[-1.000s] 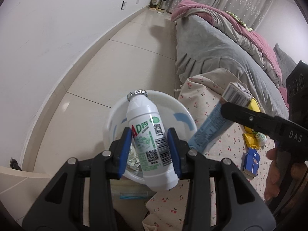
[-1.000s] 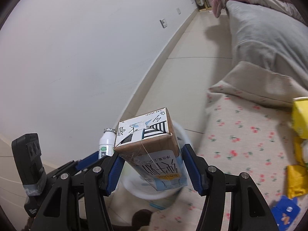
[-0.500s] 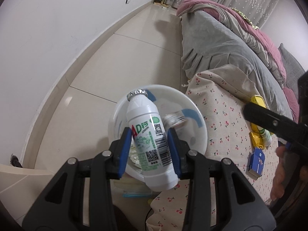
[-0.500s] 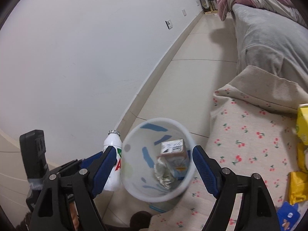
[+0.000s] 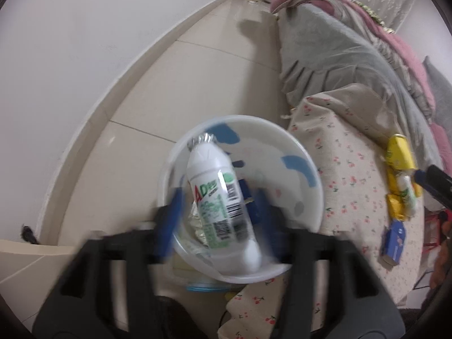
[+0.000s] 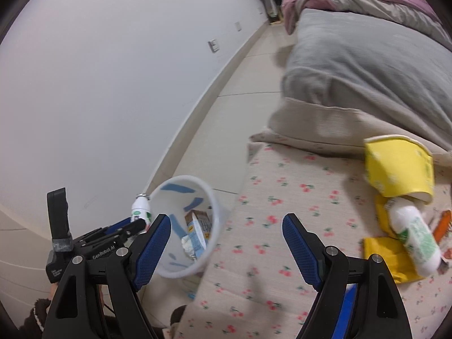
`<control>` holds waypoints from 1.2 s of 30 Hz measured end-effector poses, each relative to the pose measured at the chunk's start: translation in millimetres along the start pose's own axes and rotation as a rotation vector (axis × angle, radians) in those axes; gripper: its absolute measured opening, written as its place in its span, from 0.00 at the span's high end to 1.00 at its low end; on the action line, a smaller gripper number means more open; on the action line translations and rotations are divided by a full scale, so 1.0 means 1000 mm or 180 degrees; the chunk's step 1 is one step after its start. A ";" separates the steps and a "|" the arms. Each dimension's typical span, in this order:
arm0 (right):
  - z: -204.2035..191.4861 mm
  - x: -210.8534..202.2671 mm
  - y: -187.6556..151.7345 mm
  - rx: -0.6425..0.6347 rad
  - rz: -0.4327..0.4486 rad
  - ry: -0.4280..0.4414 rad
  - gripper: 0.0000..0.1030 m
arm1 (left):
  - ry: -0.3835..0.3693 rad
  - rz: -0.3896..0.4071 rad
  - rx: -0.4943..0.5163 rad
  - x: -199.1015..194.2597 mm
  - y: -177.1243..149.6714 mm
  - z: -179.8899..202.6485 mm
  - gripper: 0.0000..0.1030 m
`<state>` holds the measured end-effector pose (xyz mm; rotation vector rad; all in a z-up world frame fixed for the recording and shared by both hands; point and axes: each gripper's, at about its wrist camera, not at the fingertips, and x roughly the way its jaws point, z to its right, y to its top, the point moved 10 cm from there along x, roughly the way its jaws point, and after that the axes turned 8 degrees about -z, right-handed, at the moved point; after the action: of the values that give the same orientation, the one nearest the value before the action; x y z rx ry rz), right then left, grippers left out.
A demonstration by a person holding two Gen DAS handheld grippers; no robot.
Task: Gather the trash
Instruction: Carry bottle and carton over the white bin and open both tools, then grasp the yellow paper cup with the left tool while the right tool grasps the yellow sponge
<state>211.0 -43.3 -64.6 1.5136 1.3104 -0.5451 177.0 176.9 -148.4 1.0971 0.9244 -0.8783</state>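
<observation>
A white bottle [image 5: 217,197] with a foil cap and green label hangs over the white bin [image 5: 254,117], between the jaws of my left gripper [image 5: 216,212]. Those jaws are opening and blurred, and a gap shows on each side of the bottle. A blue-and-white milk carton [image 6: 199,226] and crumpled foil lie inside the bin [image 6: 180,182]. My right gripper [image 6: 226,243] is open with nothing between its fingers, above the cherry-print cloth [image 6: 282,197]. Farther right on the cloth lie a second white bottle [image 6: 415,234], a yellow paper cup [image 6: 398,166] and yellow wrappers [image 6: 387,251].
The bin stands on the tiled floor [image 5: 197,70] between the white wall [image 5: 70,56] and the cloth-covered table. A small blue box [image 5: 392,240] lies near the table's edge. A bed with grey and pink covers [image 5: 339,56] runs behind the table.
My left jaws have spread away from the bottle over the bin. The right gripper let the milk carton fall into the bin, then swung right over the table.
</observation>
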 end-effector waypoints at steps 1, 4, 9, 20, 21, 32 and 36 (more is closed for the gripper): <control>0.005 -0.003 0.000 0.0019 0.0012 -0.0014 0.20 | 0.0022 0.0041 -0.0007 -0.003 0.001 0.000 0.18; 0.019 -0.015 -0.002 0.0078 0.0052 -0.0055 0.19 | 0.0015 0.0091 0.0027 -0.008 0.001 0.006 0.18; 0.042 -0.034 -0.005 0.0164 0.0122 -0.0122 0.18 | 0.0020 0.0101 0.0078 -0.010 0.000 0.018 0.18; 0.088 -0.068 -0.014 0.0357 0.0232 -0.0269 0.18 | -0.0078 0.0086 0.0259 -0.017 -0.006 0.061 0.17; 0.092 -0.071 -0.015 0.0376 0.0238 -0.0288 0.18 | -0.0087 0.0083 0.0274 -0.017 -0.006 0.066 0.17; 0.156 -0.094 -0.034 0.0601 0.0285 -0.0641 0.15 | -0.0068 0.0014 0.0347 -0.013 -0.012 0.098 0.07; 0.187 -0.104 -0.039 0.0733 0.0324 -0.0802 0.14 | -0.0020 0.0023 0.0411 -0.010 -0.012 0.113 0.06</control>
<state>194.1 -260.4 -64.2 1.6282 0.9974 -0.8144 180.8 66.5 -121.4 1.2068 0.8675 -0.9452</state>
